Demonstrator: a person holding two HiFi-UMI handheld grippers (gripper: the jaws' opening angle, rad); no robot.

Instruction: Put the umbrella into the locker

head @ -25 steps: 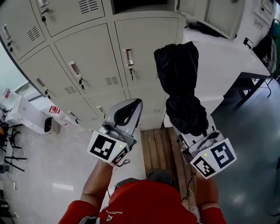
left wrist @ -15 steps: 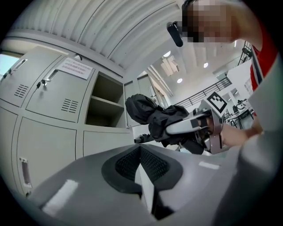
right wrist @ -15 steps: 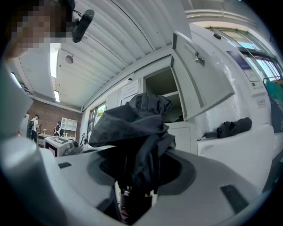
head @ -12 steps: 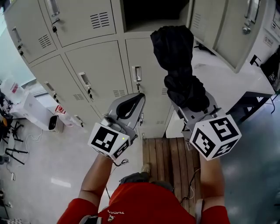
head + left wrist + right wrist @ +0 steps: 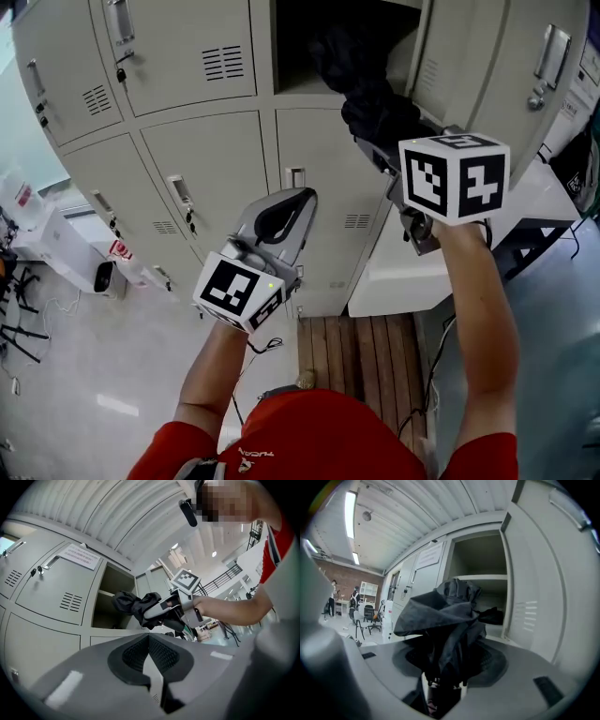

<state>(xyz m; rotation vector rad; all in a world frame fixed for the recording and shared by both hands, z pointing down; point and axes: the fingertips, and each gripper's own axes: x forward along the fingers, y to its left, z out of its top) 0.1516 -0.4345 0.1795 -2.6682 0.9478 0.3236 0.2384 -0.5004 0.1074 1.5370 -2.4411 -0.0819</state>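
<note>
**Handling notes: folded umbrella at the locker opening**

**Position.** The black folded fabric umbrella (image 5: 373,98) is held by the right gripper (image 5: 392,155) at the mouth of the open upper compartment of the beige metal locker (image 5: 281,92). Its far end points into the dark opening. The compartment's open door (image 5: 506,75) stands just beside the gripper on the right. An inner shelf (image 5: 480,577) shows in the right gripper view.

**Gripper state.**
- Right: the fingers (image 5: 520,667) pinch the umbrella near its handle end. Bunched canopy cloth fills the gap between them.
- Left gripper (image 5: 281,211): fingers pressed together, nothing between them. It is raised below and to the left of the opening, well apart from the umbrella.

**Expected handling.**
- Weight: probably light; one gripper carries it unaided.
- Stiffness: a rigid core (shaft and folded ribs) inside a soft, loose canopy. The cloth is unstrapped and hangs in uneven folds.
- Surface: the canopy fabric is likely slick and may slide over the core under a weak pinch.
- Snag risk: loose folds could catch on the door edge or the shelf lip.

**Where to take hold.** Grip low, close to the handle, squeezing through the cloth onto the shaft. A hold on cloth alone would probably let the core sag or slip.
</note>
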